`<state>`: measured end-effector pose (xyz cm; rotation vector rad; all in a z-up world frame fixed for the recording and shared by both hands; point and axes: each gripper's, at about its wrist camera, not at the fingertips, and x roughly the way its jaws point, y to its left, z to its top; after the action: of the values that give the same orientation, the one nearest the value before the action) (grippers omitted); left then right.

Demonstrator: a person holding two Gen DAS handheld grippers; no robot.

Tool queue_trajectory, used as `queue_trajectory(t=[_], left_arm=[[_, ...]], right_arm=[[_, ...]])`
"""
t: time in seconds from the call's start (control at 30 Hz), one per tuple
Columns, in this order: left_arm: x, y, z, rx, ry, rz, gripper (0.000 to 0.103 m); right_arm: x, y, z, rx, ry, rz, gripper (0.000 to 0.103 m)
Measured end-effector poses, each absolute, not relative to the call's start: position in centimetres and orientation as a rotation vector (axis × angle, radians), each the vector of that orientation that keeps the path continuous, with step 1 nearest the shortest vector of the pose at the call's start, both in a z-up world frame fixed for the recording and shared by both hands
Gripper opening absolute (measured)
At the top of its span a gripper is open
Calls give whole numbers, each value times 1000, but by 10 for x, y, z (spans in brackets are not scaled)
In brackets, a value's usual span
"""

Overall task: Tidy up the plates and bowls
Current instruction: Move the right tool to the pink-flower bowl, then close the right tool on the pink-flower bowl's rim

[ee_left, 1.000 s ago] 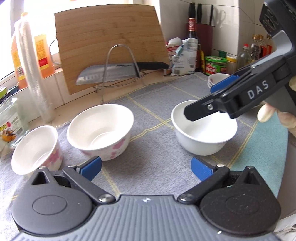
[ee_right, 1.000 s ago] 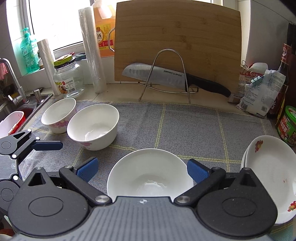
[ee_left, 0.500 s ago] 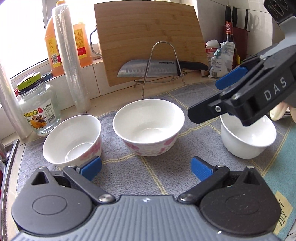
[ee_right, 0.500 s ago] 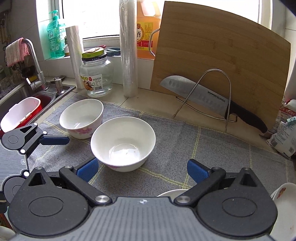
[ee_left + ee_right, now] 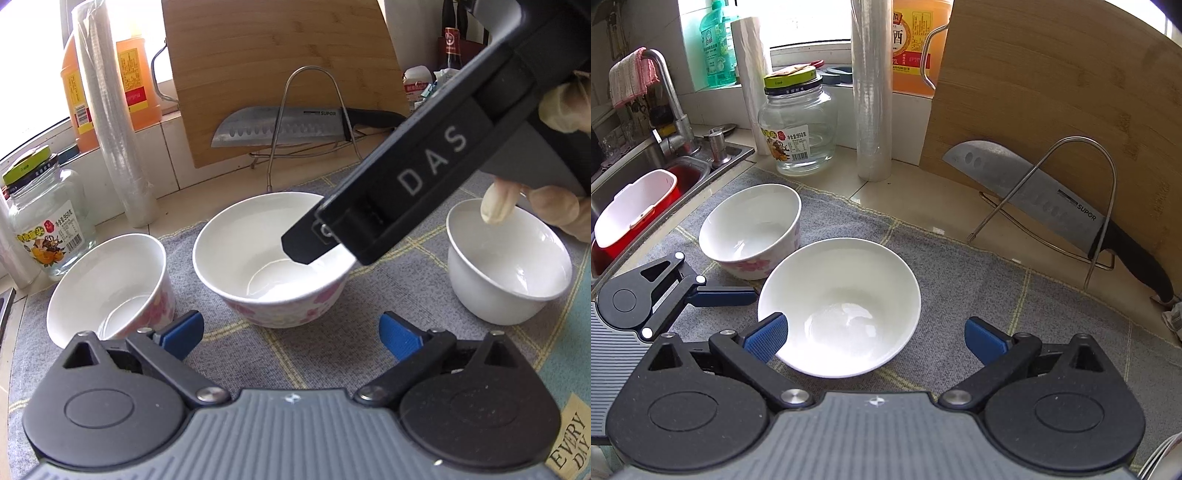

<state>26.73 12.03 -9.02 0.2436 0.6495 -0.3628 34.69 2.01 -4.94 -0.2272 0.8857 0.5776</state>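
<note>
Claws, two: left claw (image 5: 290, 334) released, its jaws just closing slightly with nothing between; right claw (image 5: 873, 334) released. Bowls (image 5: 271, 258), three, upright on counter (image 5: 236, 177). Knife (image 5: 280, 127), one.

left gripper (image 5: 291, 334) — black arms, blue pads | right gripper (image 5: 877, 338) — "DAS" lettering

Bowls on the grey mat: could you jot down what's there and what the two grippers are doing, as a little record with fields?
bowls in view: three, all upright, empty
small floral bowl: nearest the sink
wide floral bowl: beside it, middle
plain white bowl: apart, on the other side
left gripper: open, holding nothing, jaws just narrowing a little
right gripper: open over the wide floral bowl
behind: knife on a wire stand
</note>
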Motion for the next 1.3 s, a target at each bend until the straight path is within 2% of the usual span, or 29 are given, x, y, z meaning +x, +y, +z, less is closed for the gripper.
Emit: queue_trajectory(t=[0.3, 0.83, 1.0, 1.1, 1.3], left_arm=[[271, 118, -87, 249, 630, -364, 99], [280, 121, -89, 216, 614, -367, 95], [282, 121, -89, 220, 609, -368, 94], [283, 121, -89, 217, 608, -377, 88], [285, 123, -90, 211, 610, -374, 85]], right_arm=[[364, 31, -56, -249, 906, 610, 102], [375, 34, -62, -218, 941, 647, 76], [377, 34, -63, -202, 940, 653, 74], [377, 34, -63, -203, 940, 655, 73], [378, 33, -63, -203, 944, 657, 70]])
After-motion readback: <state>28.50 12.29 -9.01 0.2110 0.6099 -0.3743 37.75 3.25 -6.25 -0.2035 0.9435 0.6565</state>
